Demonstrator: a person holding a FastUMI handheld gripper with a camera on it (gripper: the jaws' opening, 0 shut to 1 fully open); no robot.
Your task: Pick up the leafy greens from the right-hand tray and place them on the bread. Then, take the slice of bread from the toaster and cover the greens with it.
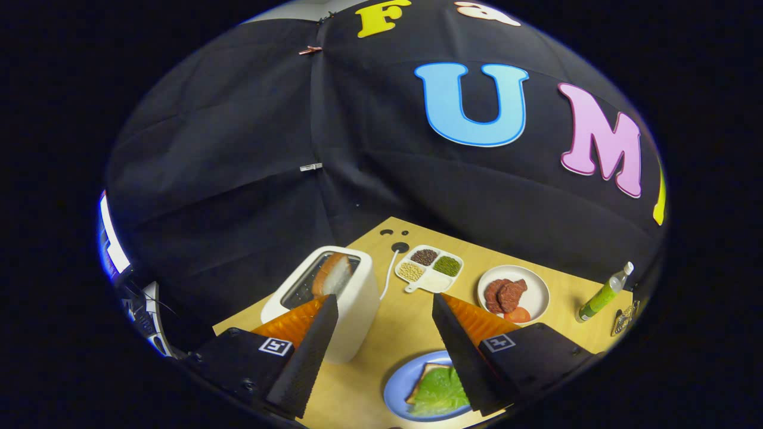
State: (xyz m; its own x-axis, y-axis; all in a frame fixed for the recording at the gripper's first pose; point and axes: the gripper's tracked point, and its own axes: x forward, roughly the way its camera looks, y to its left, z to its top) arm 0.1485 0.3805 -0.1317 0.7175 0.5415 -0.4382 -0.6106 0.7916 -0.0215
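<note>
Jaws spread wide, empty; greens [440, 392] on bread [424, 375]; toaster [334, 298] slice up.

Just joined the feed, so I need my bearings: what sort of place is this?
Probably a staged kitchen tabletop in a cloth-walled booth: a toaster holding bread, greens on a blue plate, all on a wooden table. The fingers are open.

Cloth-walled recording booth, wooden table [405, 333], toaster [334, 298]

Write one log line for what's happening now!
hand-held gripper: open, empty | leafy greens: on bread, blue plate | bread slice: in toaster
</note>
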